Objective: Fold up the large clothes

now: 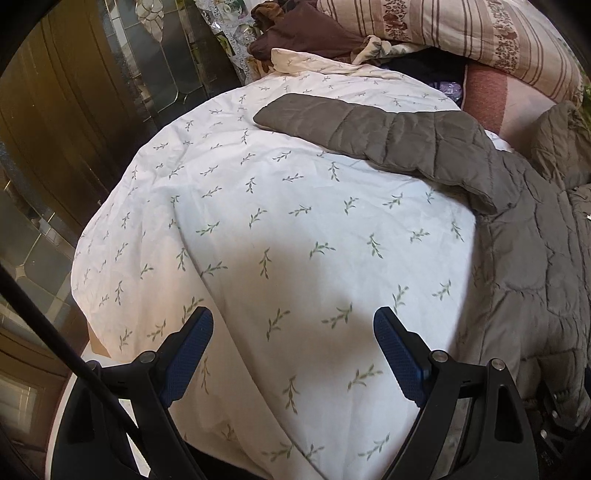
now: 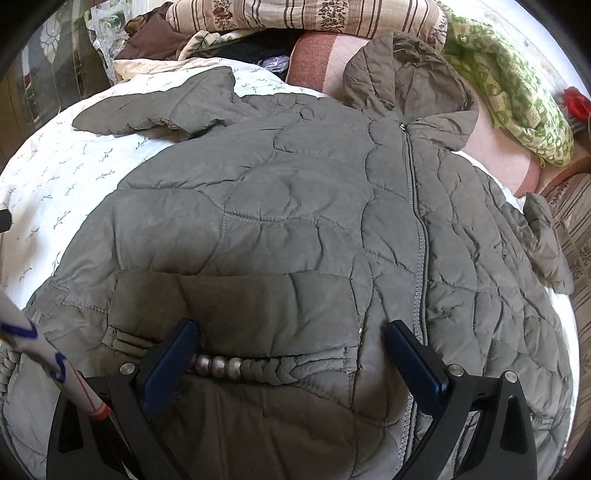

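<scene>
Left wrist view: at the far left edge stands a dark wooden door with leaded glass, and beside it a white sheet printed with green sprigs fills the middle of the frame. The left claw hangs above this sheet at the bottom centre, its blue-padded fingers spread wide and holding nothing. A sleeve of the grey-brown quilted jacket stretches across the sheet in the upper middle, while the jacket's body lies along the right edge. A striped floral pillow sits in the upper right.

Right wrist view: the sheet shows at the left, and the jacket lies spread flat, front up, across most of the frame, its zipper closed and running right of centre. The right claw sits at the bottom centre above a flap pocket, fingers wide apart and empty. The hood rests at the upper right, beside a green patterned cloth.
</scene>
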Available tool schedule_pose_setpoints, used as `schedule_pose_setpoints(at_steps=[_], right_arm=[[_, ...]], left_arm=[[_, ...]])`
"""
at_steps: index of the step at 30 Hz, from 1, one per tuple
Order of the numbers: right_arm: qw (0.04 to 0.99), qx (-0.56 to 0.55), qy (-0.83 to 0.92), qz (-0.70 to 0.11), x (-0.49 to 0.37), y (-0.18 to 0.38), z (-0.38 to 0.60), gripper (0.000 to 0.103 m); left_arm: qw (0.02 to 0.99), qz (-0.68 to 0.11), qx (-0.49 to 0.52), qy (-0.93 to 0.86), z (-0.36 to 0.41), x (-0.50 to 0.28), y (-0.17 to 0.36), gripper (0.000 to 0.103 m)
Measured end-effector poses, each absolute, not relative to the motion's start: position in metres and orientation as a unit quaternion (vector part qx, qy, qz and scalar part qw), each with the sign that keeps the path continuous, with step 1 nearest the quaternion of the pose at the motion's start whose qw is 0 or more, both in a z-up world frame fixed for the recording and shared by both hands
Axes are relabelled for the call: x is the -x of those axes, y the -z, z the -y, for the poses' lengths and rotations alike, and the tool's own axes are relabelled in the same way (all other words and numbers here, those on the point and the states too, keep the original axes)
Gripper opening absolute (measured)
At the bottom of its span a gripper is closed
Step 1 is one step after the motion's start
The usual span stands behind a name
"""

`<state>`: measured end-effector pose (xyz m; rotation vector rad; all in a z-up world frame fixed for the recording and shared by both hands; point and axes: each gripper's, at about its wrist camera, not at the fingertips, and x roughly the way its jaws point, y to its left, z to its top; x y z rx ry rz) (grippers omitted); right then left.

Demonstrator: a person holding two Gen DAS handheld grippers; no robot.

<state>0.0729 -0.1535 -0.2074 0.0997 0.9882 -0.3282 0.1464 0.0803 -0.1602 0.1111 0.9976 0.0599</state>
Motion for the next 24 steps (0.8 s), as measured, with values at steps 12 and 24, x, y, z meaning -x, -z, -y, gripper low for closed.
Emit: schedule_pose_setpoints(at_steps=[12, 24], right_arm=[[0.887, -0.071, 0.174, -0.421, -0.052, 0.167, 0.173, 0.103], [0.878, -0.098, 0.211, -0.418, -0.038, 0.165, 0.206, 0.103]], left_arm=[[0.878, -0.473, -0.060, -0.031, -0.070, -0.162, 0.162, 0.088], [0.885, -0.461, -0.058, -0.029, -0.061, -0.193, 0.165, 0.088]])
